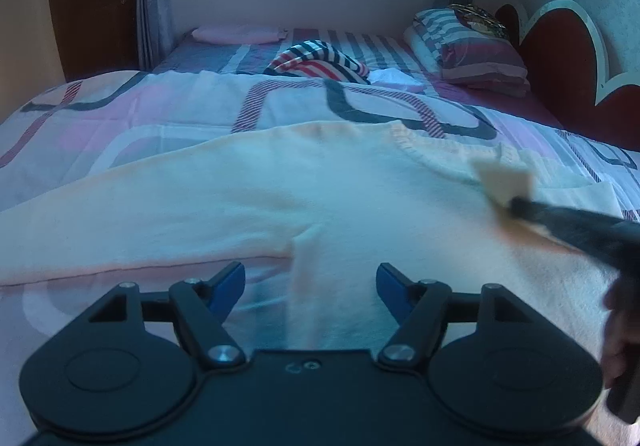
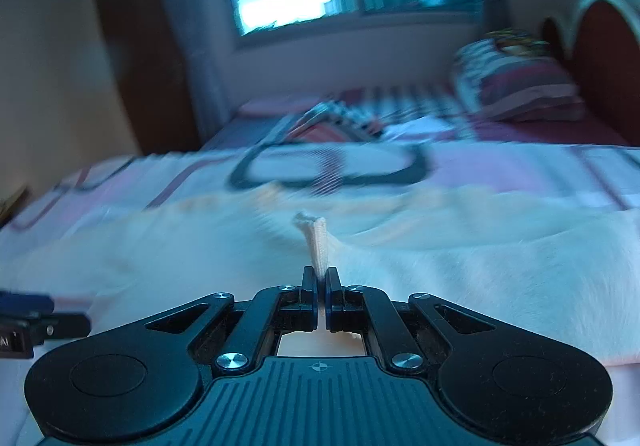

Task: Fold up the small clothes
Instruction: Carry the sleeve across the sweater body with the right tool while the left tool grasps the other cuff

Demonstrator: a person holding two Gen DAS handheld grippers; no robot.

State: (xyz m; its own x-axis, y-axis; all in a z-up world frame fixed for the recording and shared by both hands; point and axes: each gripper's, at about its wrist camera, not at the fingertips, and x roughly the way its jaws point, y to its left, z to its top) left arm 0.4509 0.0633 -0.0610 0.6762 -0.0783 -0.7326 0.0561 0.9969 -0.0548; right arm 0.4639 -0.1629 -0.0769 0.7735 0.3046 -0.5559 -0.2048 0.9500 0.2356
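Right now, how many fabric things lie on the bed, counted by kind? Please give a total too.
Cream sweater: 1, a cuff pinched by the right tool
Striped garment: 1
Small white cloth: 1
Striped pillows: 2, stacked by the headboard
Pink folded piece: 1, by the window wall
Total: 6

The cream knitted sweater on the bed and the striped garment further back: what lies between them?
Only the patterned pink-and-white bedspread. The left wrist view shows it bare between the cream knitted sweater and the striped garment.
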